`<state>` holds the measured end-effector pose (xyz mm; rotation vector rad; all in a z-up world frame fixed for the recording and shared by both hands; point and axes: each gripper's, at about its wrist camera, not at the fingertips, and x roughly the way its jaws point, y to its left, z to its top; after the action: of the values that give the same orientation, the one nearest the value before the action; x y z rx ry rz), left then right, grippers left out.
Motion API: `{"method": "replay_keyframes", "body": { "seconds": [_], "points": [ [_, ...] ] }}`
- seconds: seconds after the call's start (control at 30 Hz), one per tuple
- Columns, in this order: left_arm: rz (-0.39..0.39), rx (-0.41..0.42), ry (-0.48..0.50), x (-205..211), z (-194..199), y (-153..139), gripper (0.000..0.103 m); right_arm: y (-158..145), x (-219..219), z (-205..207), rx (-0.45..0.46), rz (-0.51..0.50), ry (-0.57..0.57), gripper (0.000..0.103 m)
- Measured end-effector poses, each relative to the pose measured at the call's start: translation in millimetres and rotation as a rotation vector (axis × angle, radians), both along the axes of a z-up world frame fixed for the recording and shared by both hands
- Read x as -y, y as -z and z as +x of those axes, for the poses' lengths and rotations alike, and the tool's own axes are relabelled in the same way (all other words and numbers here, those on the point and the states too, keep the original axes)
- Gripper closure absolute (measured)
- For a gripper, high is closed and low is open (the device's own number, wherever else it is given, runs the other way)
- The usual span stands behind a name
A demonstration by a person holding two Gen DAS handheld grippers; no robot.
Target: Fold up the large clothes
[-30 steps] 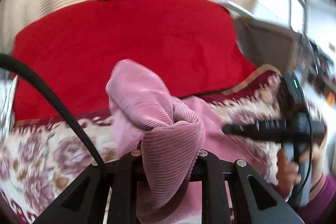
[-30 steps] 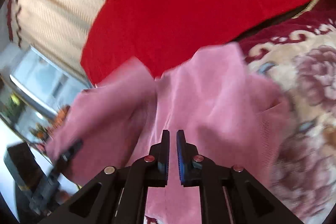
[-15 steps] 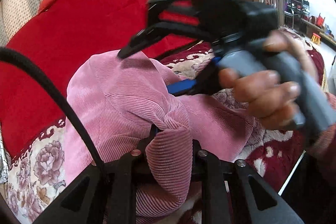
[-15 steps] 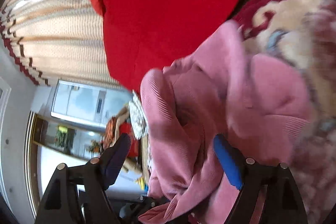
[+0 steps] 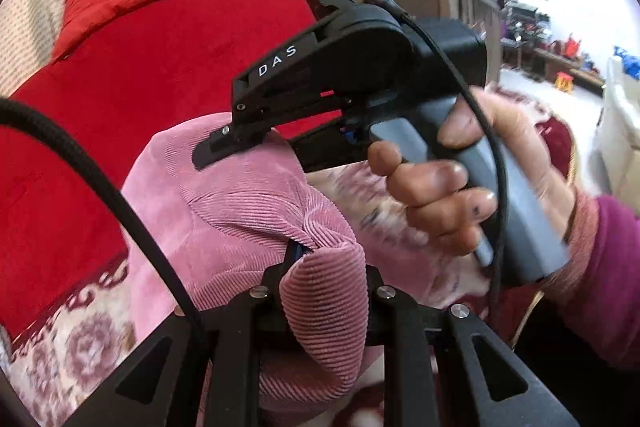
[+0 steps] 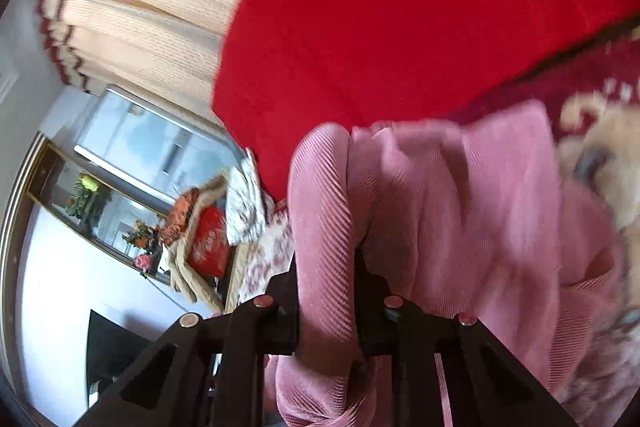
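A pink ribbed garment (image 5: pixel 240 195) lies bunched on a floral bedspread (image 5: pixel 80 339). My left gripper (image 5: pixel 324 267) is shut on a thick fold of it; the fold bulges out between the fingers. My right gripper (image 6: pixel 324 267) is shut on another fold of the pink garment (image 6: pixel 460 211), which hangs over the jaws. In the left wrist view the right gripper (image 5: pixel 224 147) reaches over the garment from the right, held by a hand (image 5: pixel 440 195), its tips on the cloth.
A red blanket (image 5: pixel 160 75) covers the bed behind the garment, also in the right wrist view (image 6: pixel 400 7). Beige curtains (image 6: pixel 140 7) hang behind. A room with furniture (image 5: pixel 540 39) opens to the right.
The right gripper was shut and empty, opened wide half a second ago, and has now closed on a fold of the garment. The left gripper has kept its hold.
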<state>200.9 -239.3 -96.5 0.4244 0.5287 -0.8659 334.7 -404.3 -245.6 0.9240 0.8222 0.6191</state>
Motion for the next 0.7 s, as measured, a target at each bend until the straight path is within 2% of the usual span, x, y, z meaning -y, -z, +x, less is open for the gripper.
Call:
{"method": "replay_keyframes", "body": {
  "seconds": [0.1, 0.13, 0.2, 0.23, 0.27, 0.3, 0.33, 0.37, 0.4, 0.47, 0.5, 0.57, 0.63, 0.7],
  "points": [
    [0.032, -0.016, 0.048, 29, 1, 11, 0.084, -14, 34, -16, 0.081, -0.021, 0.094, 0.089],
    [0.06, -0.032, 0.059, 38, 3, 22, 0.083, -14, 46, -16, 0.072, -0.03, 0.125, 0.09],
    [0.132, -0.105, 0.056, 55, 12, 53, 0.08, 12, 67, -12, 0.0, -0.019, 0.149, 0.09],
    [0.157, -0.118, 0.053, 59, 11, 63, 0.076, 26, 69, -8, -0.048, -0.025, 0.135, 0.09],
    [0.172, -0.088, 0.059, 59, 6, 69, 0.075, 40, 67, -3, -0.099, -0.052, 0.12, 0.09],
    [0.172, -0.063, 0.069, 58, -1, 68, 0.066, 58, 62, 4, -0.169, -0.101, 0.103, 0.09],
    [0.165, -0.063, 0.092, 55, -7, 64, 0.049, 74, 56, 9, -0.214, -0.121, 0.077, 0.092],
    [0.142, -0.085, 0.134, 48, -16, 56, 0.043, 83, 52, 12, -0.234, -0.114, 0.063, 0.092],
    [0.126, -0.085, 0.153, 43, -23, 49, 0.04, 87, 52, 12, -0.234, -0.097, 0.057, 0.093],
    [0.109, -0.08, 0.175, 31, -43, 34, 0.04, 78, 50, 10, -0.213, -0.132, 0.055, 0.093],
    [0.089, -0.097, 0.191, 18, -50, 24, 0.04, 75, 45, 9, -0.205, -0.166, 0.056, 0.093],
    [0.034, -0.096, 0.211, -9, -54, 6, 0.04, 77, 42, 10, -0.21, -0.172, 0.067, 0.092],
    [-0.005, -0.047, 0.174, -45, -47, -7, 0.039, 69, 32, 9, -0.209, -0.175, 0.084, 0.09],
    [-0.029, -0.003, 0.08, -74, -31, -20, 0.038, 60, 36, 5, -0.194, -0.19, 0.106, 0.088]
  ]
}}
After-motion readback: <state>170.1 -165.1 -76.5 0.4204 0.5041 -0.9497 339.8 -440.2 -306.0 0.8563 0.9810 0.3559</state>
